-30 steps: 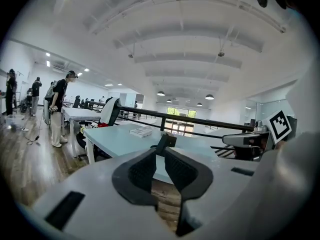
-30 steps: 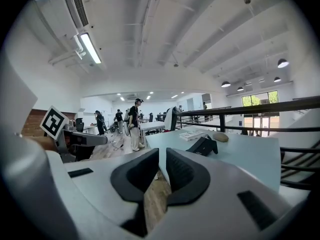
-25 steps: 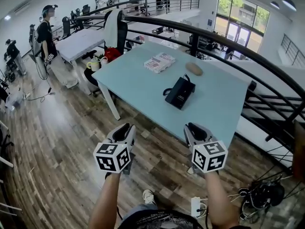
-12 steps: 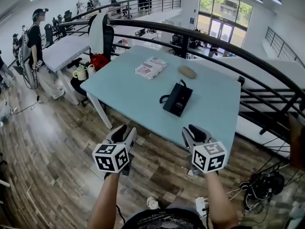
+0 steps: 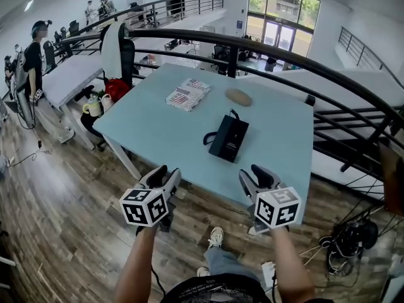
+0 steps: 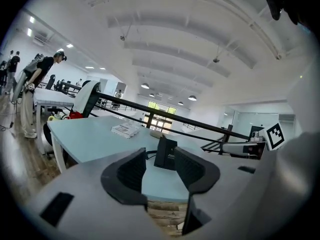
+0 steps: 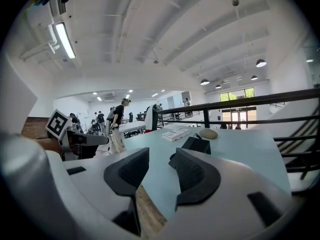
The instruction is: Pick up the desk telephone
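A black desk telephone with a curled cord lies in the middle of a light blue table. It shows upright beyond the jaws in the left gripper view and further off in the right gripper view. My left gripper is held short of the table's near edge, its jaws opening with nothing between them. My right gripper hovers at the same edge, a little right of the phone's line; its jaws are opening too and hold nothing.
A stack of printed papers and a tan oval object lie at the table's far side. A black railing curves behind the table. A chair and a person stand at the left. Cables lie on the wooden floor.
The table and phone have come nearer and lower in the head view. Both grippers have advanced to the table's near edge, and their jaws have spread apart.
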Demonstrator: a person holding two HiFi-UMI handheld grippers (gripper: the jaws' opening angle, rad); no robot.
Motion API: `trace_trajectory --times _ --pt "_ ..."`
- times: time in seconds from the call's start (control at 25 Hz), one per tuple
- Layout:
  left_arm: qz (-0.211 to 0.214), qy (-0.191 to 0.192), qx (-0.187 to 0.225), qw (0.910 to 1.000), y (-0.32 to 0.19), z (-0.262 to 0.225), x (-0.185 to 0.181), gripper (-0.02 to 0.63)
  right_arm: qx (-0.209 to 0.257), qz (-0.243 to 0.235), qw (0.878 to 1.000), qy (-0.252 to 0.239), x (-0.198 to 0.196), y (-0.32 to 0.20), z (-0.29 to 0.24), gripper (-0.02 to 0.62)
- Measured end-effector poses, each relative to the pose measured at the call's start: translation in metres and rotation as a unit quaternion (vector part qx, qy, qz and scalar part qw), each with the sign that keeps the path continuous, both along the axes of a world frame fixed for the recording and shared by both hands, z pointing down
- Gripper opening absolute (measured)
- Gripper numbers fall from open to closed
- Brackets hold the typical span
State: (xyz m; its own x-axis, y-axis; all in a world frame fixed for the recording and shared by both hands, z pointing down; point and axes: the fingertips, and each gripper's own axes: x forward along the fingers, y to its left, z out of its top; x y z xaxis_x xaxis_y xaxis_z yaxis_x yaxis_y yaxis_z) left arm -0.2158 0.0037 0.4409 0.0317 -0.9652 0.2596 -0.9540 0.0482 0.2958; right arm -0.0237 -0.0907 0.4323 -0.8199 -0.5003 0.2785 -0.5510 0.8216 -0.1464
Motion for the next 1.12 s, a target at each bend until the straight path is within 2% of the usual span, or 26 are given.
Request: trace_trajectory --times 0.36,0.72,1.0,1.12 --pt "0.051 0.007 -0.016 0.9986 -0.084 0.014 -0.016 0.182 -0.019 0.023 1.000 -0.003 -0.018 -0.070 0.017 0.175" --pt "0.083 0.029 -0.034 0.9955 -0.176 0.024 -0.033 0.187 -0.062 0.044 0.997 0.001 -0.029 -0.148 0.041 0.203" --pt "0.132 0.040 -0.055 0.9889 -0.245 0.044 -0.028 0.189 -0.103 0.055 0.993 -0.002 -0.036 -0.195 0.066 0.227" --pt "0.159 0.047 -0.075 0.9832 -0.267 0.056 -0.022 0.204 -0.120 0.055 0.991 0.002 -0.038 -0.209 0.078 0.235"
